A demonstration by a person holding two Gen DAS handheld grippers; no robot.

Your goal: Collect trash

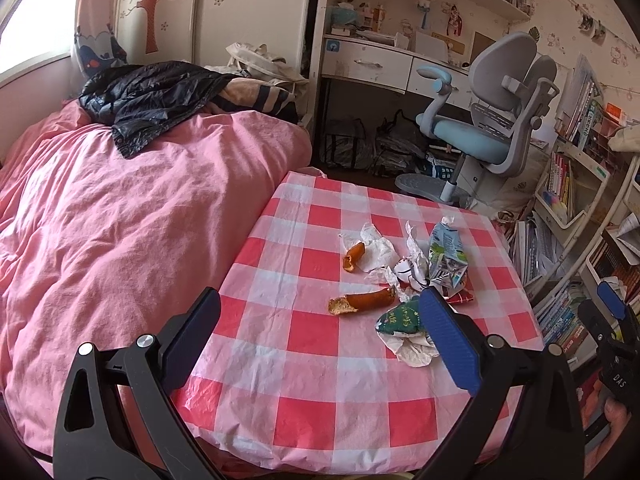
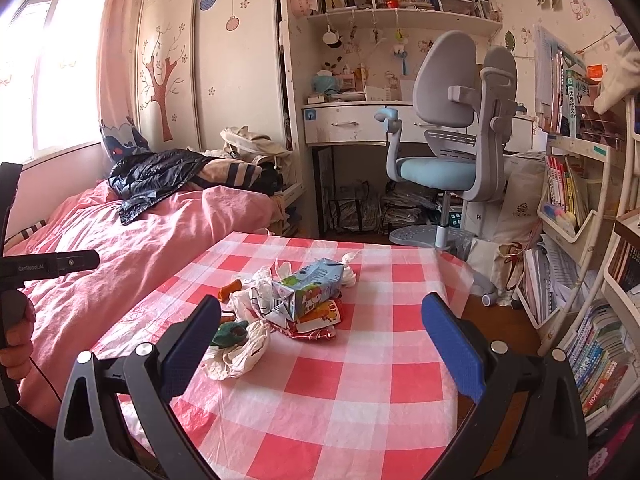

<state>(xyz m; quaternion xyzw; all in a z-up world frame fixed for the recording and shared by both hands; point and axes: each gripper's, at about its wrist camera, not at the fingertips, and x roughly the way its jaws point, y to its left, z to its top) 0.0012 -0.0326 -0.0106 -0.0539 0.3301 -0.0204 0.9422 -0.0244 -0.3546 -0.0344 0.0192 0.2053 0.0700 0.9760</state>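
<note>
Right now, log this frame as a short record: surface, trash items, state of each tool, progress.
surface: table with red and white checked cloth, beside a pink bed
trash: crushed milk carton, two orange peel pieces, crumpled white paper, green wrapper
left tool: open, above the table, holding nothing
right tool: open, holding nothing
progress: no trash picked up yet

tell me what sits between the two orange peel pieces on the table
Only bare checkered tablecloth lies between the small orange peel and the long orange peel; the left wrist view shows it.
</note>
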